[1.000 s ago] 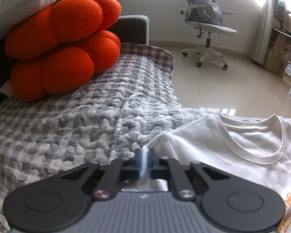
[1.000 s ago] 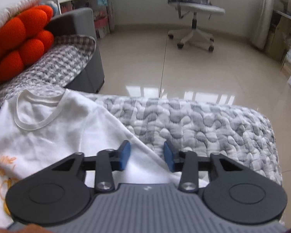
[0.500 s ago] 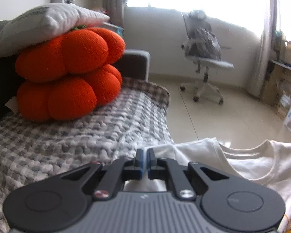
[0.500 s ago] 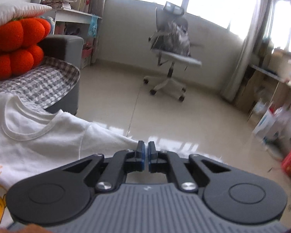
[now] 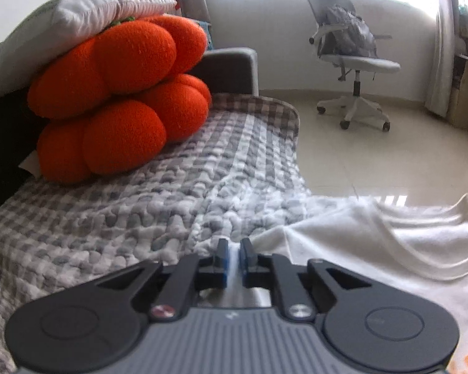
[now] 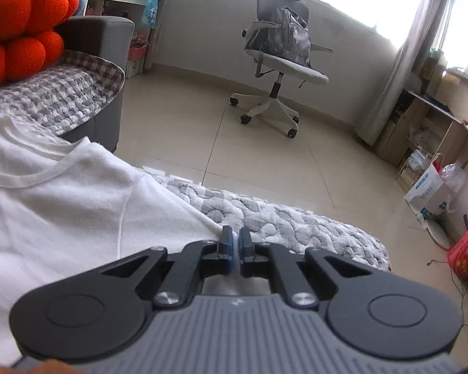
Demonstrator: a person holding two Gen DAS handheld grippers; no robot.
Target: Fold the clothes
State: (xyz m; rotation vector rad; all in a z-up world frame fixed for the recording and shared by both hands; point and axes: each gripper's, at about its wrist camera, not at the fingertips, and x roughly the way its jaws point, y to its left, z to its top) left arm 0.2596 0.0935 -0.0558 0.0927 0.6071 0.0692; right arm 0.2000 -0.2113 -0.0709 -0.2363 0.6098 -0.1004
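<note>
Across the quilted sofa cover [image 5: 159,218] the white T-shirt [image 6: 62,212] spans left to right, my left tongs [image 5: 233,257] easing open on its left sleeve, my right tongs [image 6: 235,247] pinching its right sleeve.

A t-shirt [image 5: 374,249] is lying on the blanket [image 5: 171,212]; a plush cushion [image 5: 118,103] is sitting at ten o'clock, an office chair [image 5: 352,62] standing at one o'clock beyond.

No text can be made out for certain. The white box [image 6: 426,191] on the floor in the right wrist view carries blue print, too small and blurred to read. The white T-shirt [image 5: 374,249] shows a scrap of orange print at the lower right edge of the left wrist view, cut off and illegible.
</note>
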